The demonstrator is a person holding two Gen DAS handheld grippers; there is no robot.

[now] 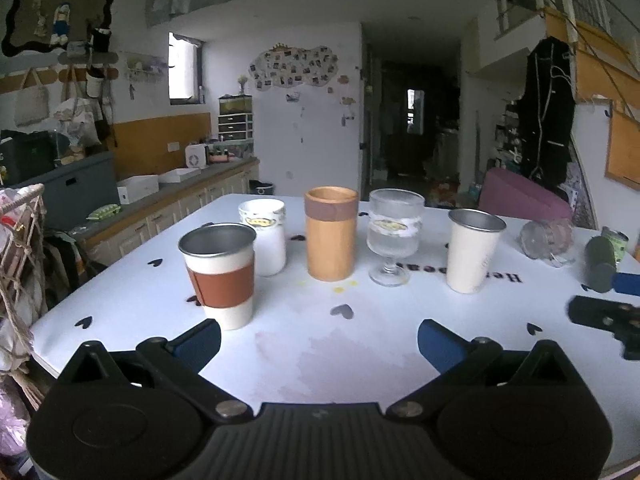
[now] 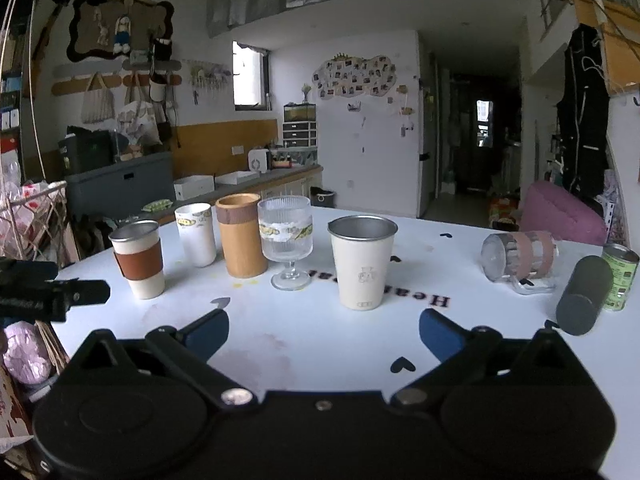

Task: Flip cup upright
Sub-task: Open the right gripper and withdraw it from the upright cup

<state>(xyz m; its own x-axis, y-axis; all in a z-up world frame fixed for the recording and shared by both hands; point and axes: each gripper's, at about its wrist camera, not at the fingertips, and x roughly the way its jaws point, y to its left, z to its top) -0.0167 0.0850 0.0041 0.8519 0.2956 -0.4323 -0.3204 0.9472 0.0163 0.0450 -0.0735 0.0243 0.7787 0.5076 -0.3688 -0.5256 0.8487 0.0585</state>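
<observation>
A clear glass mug with pink bands (image 2: 520,258) lies on its side at the right of the white table (image 2: 320,344); it also shows in the left wrist view (image 1: 548,242). A dark cylindrical cup (image 2: 582,296) lies tipped beside it, also seen in the left wrist view (image 1: 600,262). My right gripper (image 2: 324,334) is open and empty, short of the white metal cup (image 2: 362,262). My left gripper (image 1: 318,342) is open and empty, near the cup with the brown sleeve (image 1: 222,274).
Upright in a row stand a white cup (image 1: 266,236), a wooden cup (image 1: 330,234), a ribbed stem glass (image 1: 394,236) and the white metal cup (image 1: 474,250). A green can (image 2: 620,276) stands at the far right. The right gripper's body (image 1: 608,320) shows at the right edge.
</observation>
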